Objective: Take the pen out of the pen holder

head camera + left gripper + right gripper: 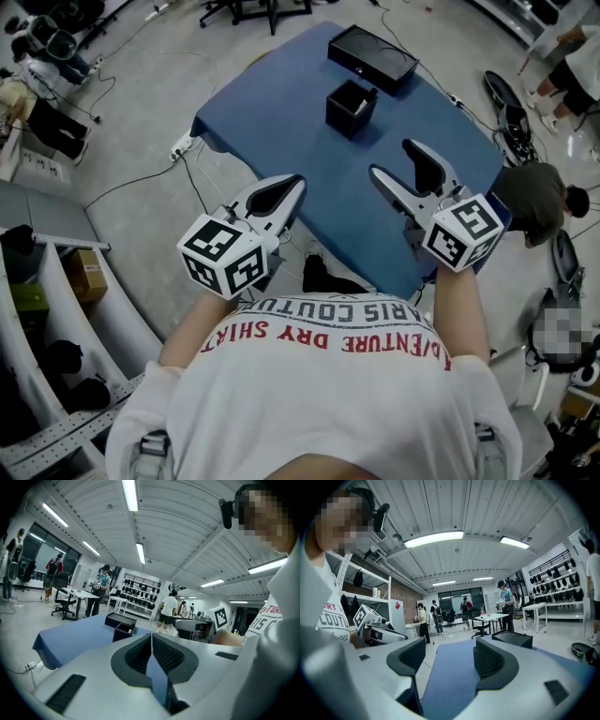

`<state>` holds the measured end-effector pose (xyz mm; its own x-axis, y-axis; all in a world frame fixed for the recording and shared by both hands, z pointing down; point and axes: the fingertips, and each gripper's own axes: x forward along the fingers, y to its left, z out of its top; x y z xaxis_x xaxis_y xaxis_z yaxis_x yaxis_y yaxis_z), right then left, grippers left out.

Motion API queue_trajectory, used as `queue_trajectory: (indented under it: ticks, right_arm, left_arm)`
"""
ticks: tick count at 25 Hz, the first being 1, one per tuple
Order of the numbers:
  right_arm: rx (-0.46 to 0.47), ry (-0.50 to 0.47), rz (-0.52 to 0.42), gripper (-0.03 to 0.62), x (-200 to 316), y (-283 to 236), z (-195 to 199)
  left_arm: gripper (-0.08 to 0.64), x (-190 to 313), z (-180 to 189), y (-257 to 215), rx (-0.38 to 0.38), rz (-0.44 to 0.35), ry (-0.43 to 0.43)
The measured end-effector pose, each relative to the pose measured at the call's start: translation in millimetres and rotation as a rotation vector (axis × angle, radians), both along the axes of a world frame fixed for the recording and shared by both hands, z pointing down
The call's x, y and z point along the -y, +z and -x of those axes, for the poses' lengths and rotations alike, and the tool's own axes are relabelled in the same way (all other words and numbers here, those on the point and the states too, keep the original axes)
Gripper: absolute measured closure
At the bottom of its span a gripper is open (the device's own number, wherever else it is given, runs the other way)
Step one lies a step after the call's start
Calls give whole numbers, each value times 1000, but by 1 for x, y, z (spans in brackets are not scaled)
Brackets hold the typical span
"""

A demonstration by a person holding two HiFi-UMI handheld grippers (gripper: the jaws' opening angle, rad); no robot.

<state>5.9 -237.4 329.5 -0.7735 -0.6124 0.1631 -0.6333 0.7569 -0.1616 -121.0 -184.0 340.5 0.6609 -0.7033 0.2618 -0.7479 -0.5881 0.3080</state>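
Note:
A black square pen holder (352,108) stands on the blue table (281,112), toward its far side. A short dark end, maybe the pen, shows at its right rim; I cannot tell more. My left gripper (294,184) hovers over the table's near left edge, well short of the holder, with jaws shut and nothing between them. In the left gripper view the pads (161,654) meet, and the holder (123,632) sits beyond them. My right gripper (398,161) is open and empty, nearer the holder. Only blue table shows between its pads (412,656).
A flat black box (372,58) lies behind the holder at the table's far edge, also seen as the black box (511,638). Cables and a power strip (180,147) lie on the floor to the left. Several people, desks and chairs stand around the room.

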Motion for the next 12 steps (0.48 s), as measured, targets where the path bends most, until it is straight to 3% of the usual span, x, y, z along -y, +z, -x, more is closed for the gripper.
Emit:
queue_trajectory:
  ticks: [12]
  right_arm:
    - [-30, 22, 55, 273, 91, 35, 11]
  left_arm:
    - [528, 73, 8, 29, 22, 70, -2]
